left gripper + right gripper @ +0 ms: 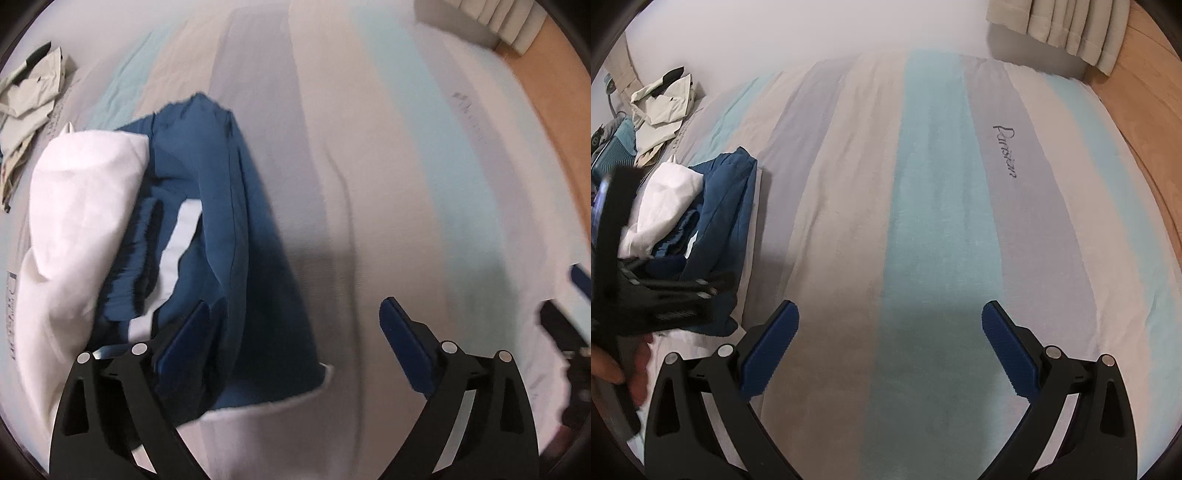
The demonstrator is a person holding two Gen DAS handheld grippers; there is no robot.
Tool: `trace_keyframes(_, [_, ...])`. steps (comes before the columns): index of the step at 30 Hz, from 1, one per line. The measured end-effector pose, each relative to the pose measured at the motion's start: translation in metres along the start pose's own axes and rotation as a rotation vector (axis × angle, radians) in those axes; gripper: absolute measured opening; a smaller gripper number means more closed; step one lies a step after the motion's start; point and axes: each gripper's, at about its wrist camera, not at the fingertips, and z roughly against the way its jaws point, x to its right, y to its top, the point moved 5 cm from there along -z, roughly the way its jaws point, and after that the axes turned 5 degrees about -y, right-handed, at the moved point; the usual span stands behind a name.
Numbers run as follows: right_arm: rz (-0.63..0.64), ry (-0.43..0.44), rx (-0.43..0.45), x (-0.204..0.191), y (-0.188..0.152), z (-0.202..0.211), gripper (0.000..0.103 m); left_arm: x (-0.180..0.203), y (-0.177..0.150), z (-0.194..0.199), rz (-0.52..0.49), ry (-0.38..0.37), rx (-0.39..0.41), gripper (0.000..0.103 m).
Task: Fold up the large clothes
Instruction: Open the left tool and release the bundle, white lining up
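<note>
The blue-and-white cloth garment [207, 229] lies in a bunched, seemingly half-folded heap on the striped bed [934, 206], while left tool [291, 325] and right tool [888, 328] both gape wide, holding nothing.

We found the striped bedsheet [934, 206] bare and flat across its middle and right, so a gripper could pass freely there. On the left, a heap of blue and white clothes [192, 229] blocked the way, with the left gripper [291, 336] spread wide over its near edge. Farther left a crumpled beige garment [661, 107] lay by the wall. Curtains [1067, 26] hung beyond the bed's far right corner.
</note>
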Motion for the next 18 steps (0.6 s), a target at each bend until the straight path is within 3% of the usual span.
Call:
trace_keyframes(6, [0.062,0.077,0.027,-0.025,0.025,0.029,0.096,-0.046,0.010,0.071,0.032,-0.044,0.067,0.097])
trace_keyframes(10, [0.149,0.197,0.045,-0.091,0.058,0.042,0.095,-0.112,0.020,0.101,0.052,0.019,0.096,0.097])
trace_keyframes(14, [0.202,0.302,0.015,-0.164,0.082,0.027,0.095,-0.192,0.025,0.111,0.068,0.081,0.092,0.097])
trace_keyframes(18, [0.168,0.429,-0.103,-0.227,0.103,-0.016,0.095,-0.241,0.019,0.107,0.049,0.083,0.083,0.097])
